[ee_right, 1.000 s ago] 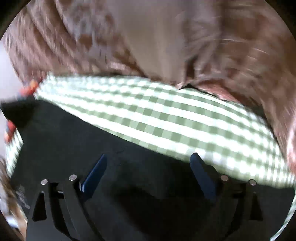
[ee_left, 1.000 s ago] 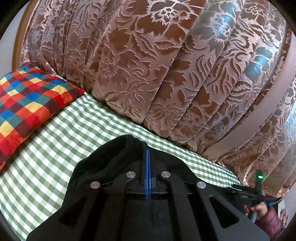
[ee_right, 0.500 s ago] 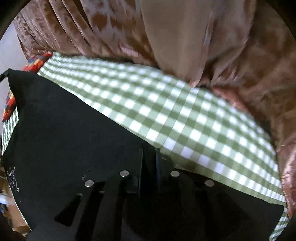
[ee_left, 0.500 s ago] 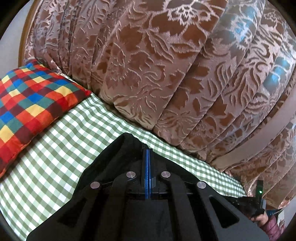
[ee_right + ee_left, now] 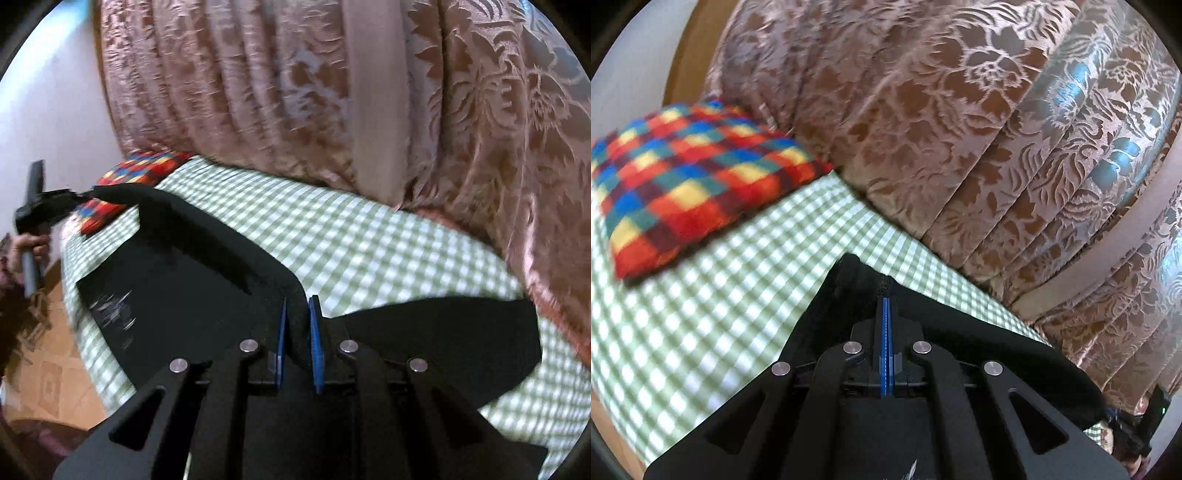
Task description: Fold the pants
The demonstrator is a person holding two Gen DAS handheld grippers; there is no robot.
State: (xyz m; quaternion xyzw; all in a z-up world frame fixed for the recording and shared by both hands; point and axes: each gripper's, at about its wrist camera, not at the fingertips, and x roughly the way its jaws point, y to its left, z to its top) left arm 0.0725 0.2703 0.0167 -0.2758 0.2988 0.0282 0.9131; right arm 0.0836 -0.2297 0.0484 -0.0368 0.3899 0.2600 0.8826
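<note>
Now the black pants (image 5: 192, 280), one soft matte garment, lie partly on the bed (image 5: 388, 251), which has a green-and-white checked sheet. One plush pillow (image 5: 687, 184) with red, yellow and blue squares rests on the sheet near the heavy brown curtain (image 5: 923, 122) with a raised floral pattern. The left tongs (image 5: 885, 295) are fully clenched, their blue pads pressed together on an edge of the pants. The right tongs (image 5: 297, 302) have just been closing; their two blue pads now pinch a thick fold of the same fabric. Both tongs hold the cloth lifted a little above the sheet. At the left edge of the right wrist view, a hand (image 5: 26, 247) grips the handle of the left tongs.
</note>
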